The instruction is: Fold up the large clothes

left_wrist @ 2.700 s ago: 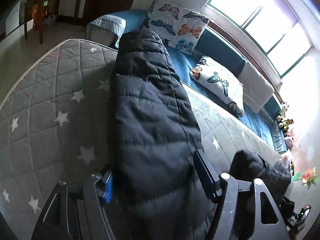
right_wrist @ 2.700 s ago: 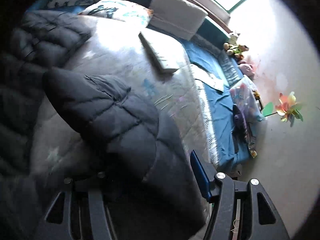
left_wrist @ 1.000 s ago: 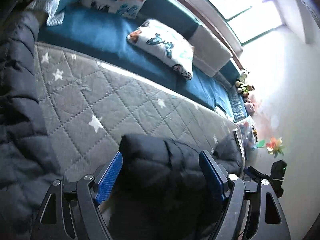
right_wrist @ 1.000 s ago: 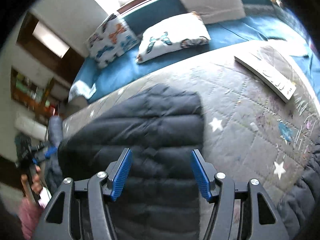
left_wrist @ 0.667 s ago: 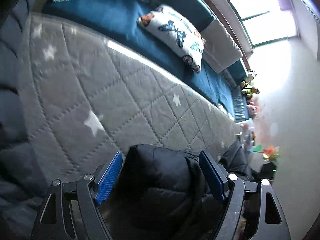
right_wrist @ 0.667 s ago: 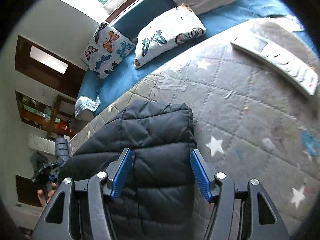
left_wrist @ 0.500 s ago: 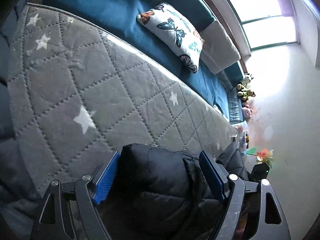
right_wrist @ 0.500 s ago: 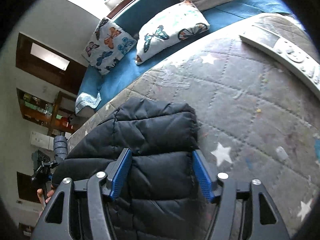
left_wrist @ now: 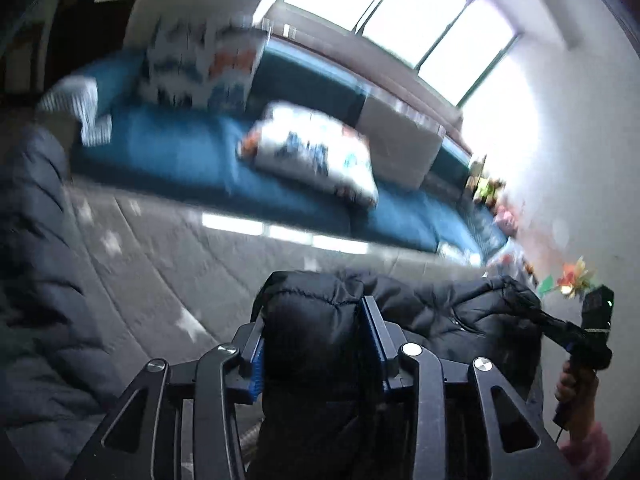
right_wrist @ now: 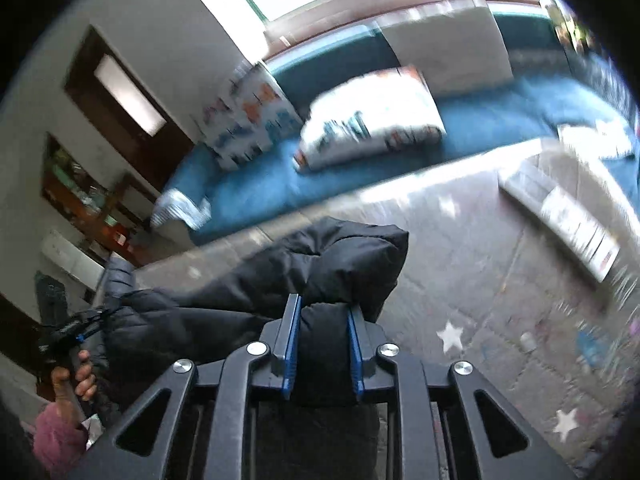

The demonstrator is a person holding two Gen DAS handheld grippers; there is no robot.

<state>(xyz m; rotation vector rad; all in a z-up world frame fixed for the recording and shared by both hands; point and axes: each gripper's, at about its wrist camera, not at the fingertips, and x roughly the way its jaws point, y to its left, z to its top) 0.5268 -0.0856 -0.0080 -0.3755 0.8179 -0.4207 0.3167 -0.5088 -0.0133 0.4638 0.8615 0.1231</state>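
Note:
A black puffer jacket point(left_wrist: 440, 308) lies on a grey quilted mattress point(left_wrist: 160, 264) with white stars. My left gripper point(left_wrist: 314, 320) holds a puffy fold of the jacket's edge between its blue pads, and its jaws are closing on it. In the right wrist view my right gripper point(right_wrist: 323, 312) pinches another fold of the same jacket point(right_wrist: 340, 256), its jaws closing too. The stretch of jacket between the two grips hangs raised off the mattress point(right_wrist: 480, 280). More of the jacket point(left_wrist: 32, 260) lies at the left.
A blue window bench point(left_wrist: 180, 152) with butterfly pillows point(left_wrist: 316, 160) runs behind the mattress. A white flat remote-like object point(right_wrist: 560, 216) lies on the mattress at the right. A toy flower point(left_wrist: 576, 280) stands by the wall. A hand point(right_wrist: 76, 376) shows at the left.
Both grippers stood open around the jacket's edge half a second ago; now both have closed on it and risen a little. Both views have swung upward and blurred.

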